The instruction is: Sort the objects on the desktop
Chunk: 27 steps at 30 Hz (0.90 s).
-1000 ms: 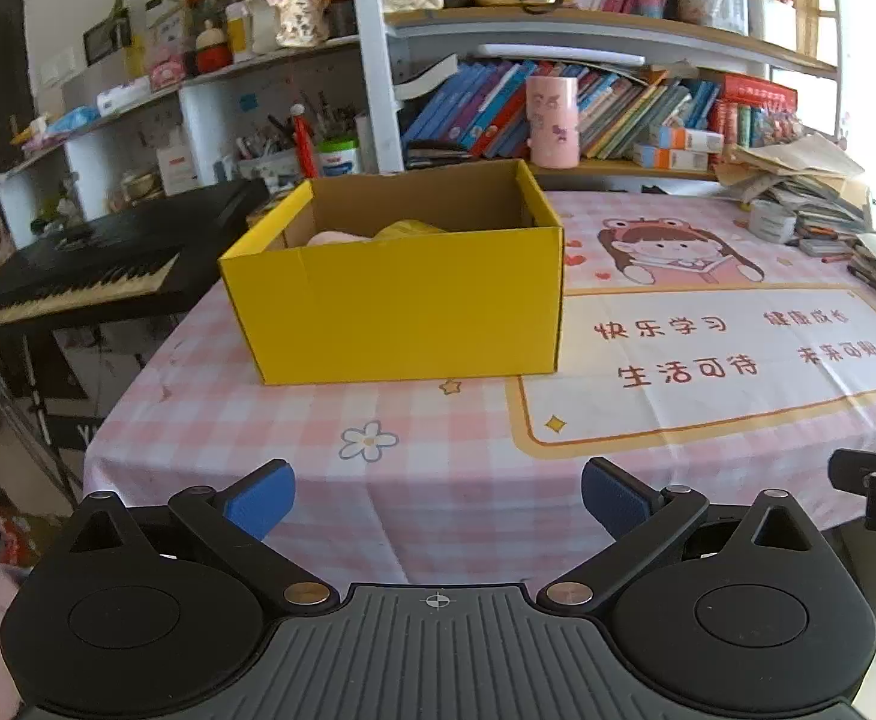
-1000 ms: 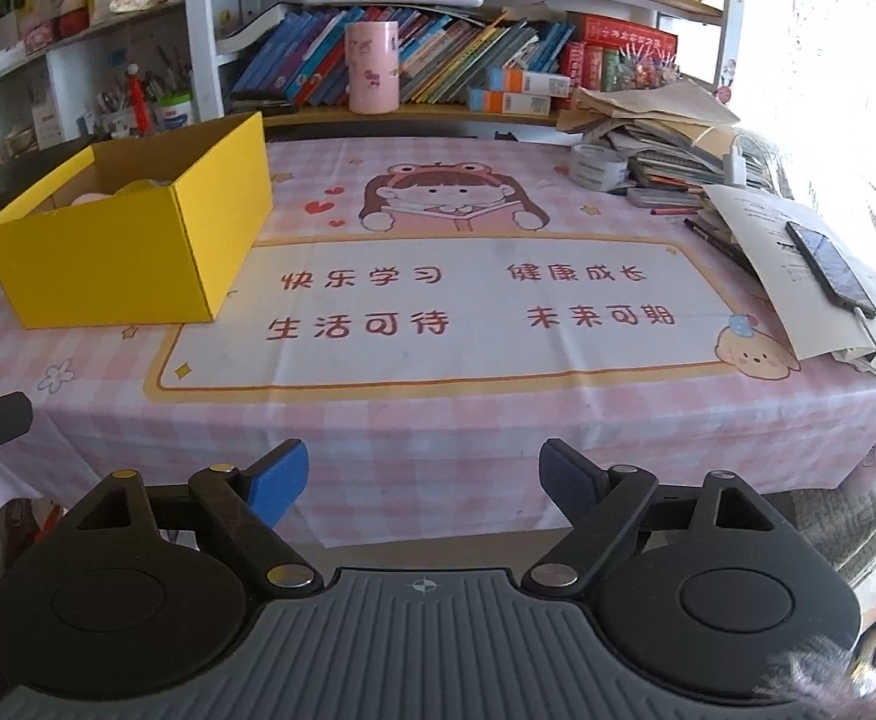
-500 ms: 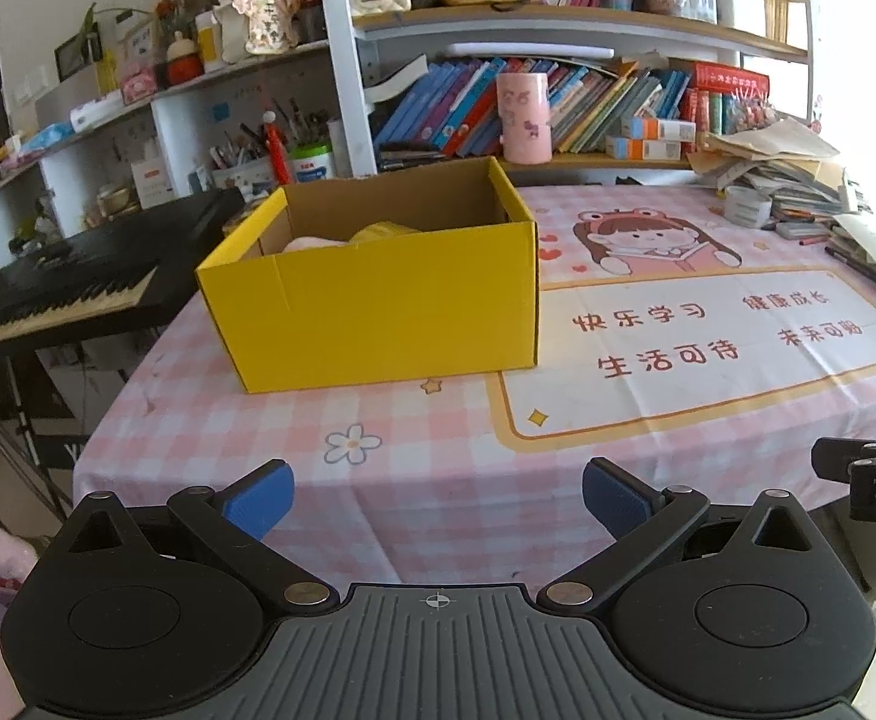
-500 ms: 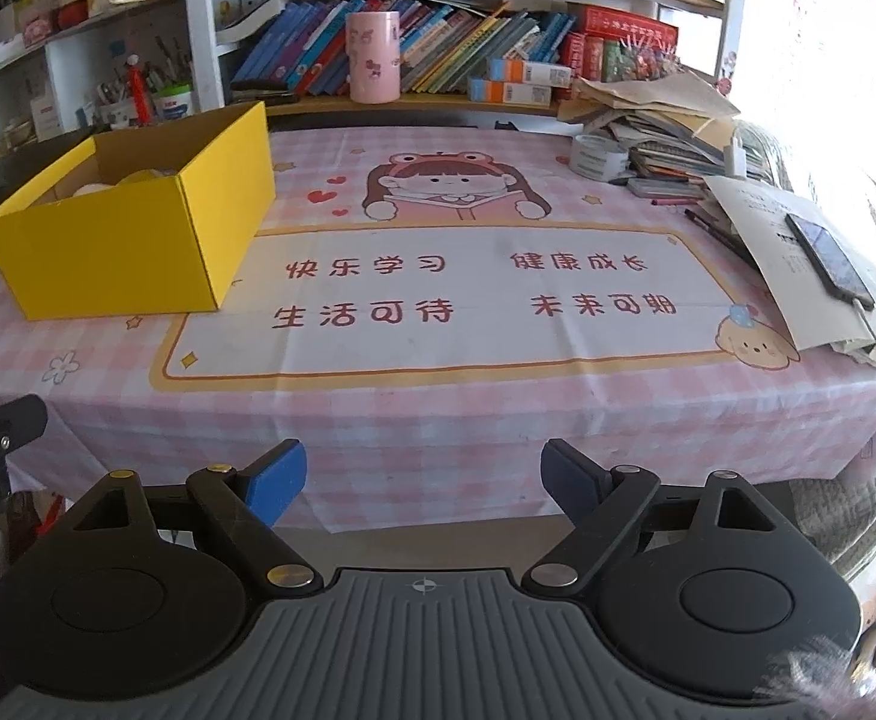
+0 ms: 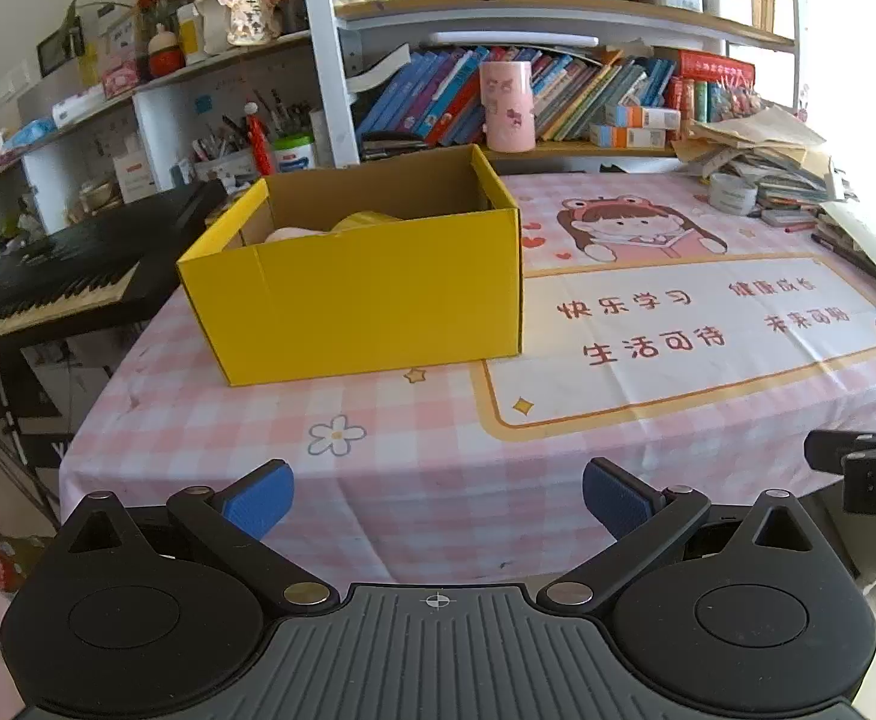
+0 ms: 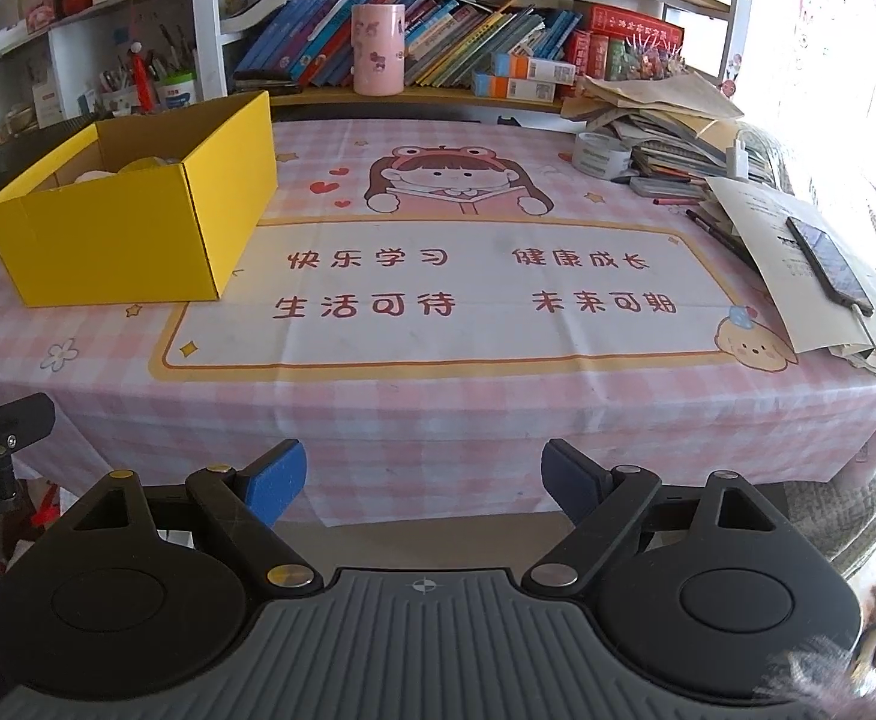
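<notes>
Left gripper (image 5: 437, 498) sits low at the near table edge, its blue pads (image 5: 260, 497) spread wide, nothing between them. Right gripper (image 6: 424, 485) the same story: pads (image 6: 278, 482) well apart, empty, hanging just off the front of the table. Each one peeks into the other's view at the side, so they sit side by side.

Out ahead of both, the tablecloth (image 6: 438, 396), pink check with a big cartoon mat print and red characters across the middle. That middle stretch lies bare.

On the left part of the table, the yellow box (image 5: 366, 294), open on top, standing square on the cloth. Inside, something yellow (image 5: 366, 221) and something pale pink (image 5: 288, 234) poke up above the near wall; what they are, I cannot tell.

Over on the right side, the clutter: a tape roll (image 6: 601, 154), a heap of papers (image 6: 666, 120) behind it, pens (image 6: 715, 234) beside loose sheets, and a phone (image 6: 828, 267) lying on top of a sheet near the right edge.

At the back, a pink cup (image 6: 378, 48) stands upright on the low shelf in front of leaning books (image 6: 486, 42). Left of the table, a keyboard (image 5: 48, 282) on its stand.
</notes>
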{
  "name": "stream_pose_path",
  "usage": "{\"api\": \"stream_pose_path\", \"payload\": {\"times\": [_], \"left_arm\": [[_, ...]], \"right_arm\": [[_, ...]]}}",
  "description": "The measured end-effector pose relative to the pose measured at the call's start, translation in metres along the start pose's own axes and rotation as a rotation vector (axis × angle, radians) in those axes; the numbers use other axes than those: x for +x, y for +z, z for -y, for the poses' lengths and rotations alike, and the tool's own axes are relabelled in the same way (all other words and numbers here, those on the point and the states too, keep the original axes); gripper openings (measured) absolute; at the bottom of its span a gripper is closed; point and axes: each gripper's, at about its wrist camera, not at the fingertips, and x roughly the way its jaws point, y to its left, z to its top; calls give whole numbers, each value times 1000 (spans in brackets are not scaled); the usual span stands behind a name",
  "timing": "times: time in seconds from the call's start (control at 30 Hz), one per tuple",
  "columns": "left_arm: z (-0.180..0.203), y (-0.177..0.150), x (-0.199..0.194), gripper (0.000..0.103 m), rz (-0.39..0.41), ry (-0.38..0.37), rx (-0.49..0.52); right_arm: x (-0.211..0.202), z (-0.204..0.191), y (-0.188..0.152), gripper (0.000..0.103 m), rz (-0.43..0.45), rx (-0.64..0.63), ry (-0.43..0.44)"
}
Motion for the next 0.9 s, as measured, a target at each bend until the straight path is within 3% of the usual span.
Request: {"api": "stream_pose_path", "payload": {"times": [0.9], "left_arm": [[1,-2,-2,103,-3,16,1]], "right_arm": [[2,2,-2,85,-12,-17,11]]}}
